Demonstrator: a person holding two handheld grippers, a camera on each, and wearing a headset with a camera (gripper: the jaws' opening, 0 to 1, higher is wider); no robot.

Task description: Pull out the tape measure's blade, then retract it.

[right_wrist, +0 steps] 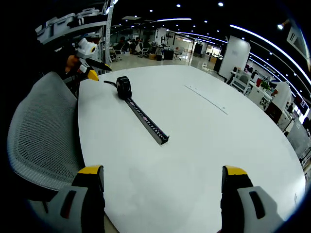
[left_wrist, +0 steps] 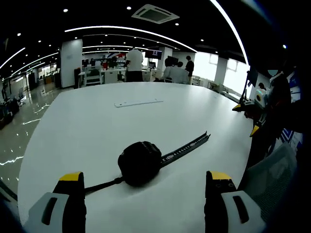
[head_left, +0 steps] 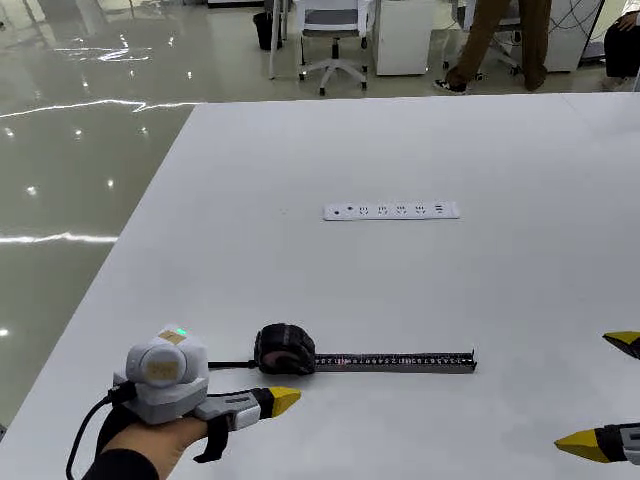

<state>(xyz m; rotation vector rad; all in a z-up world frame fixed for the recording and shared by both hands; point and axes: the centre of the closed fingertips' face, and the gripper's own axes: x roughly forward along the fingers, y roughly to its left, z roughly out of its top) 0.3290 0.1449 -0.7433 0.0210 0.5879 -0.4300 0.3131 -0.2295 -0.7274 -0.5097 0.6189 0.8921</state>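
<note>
A black tape measure [head_left: 285, 349] lies on the white table [head_left: 400, 150] with its blade [head_left: 395, 362] pulled out to the right, hook end at the far right. In the left gripper view the case [left_wrist: 140, 162] sits a little ahead of my left gripper [left_wrist: 145, 187], whose jaws stand wide apart and hold nothing. My left gripper [head_left: 270, 385] is near the case's front left in the head view. My right gripper [right_wrist: 163, 177] is open and empty, well short of the blade's tip [right_wrist: 163, 140]. Its yellow tips [head_left: 585, 443] show at the right edge.
A white power strip [head_left: 392, 211] lies flat at the table's middle. A grey mesh chair [right_wrist: 36, 131] stands by the table's near edge. Office chairs [head_left: 335, 35] and a standing person [head_left: 500, 40] are beyond the far edge on the glossy floor.
</note>
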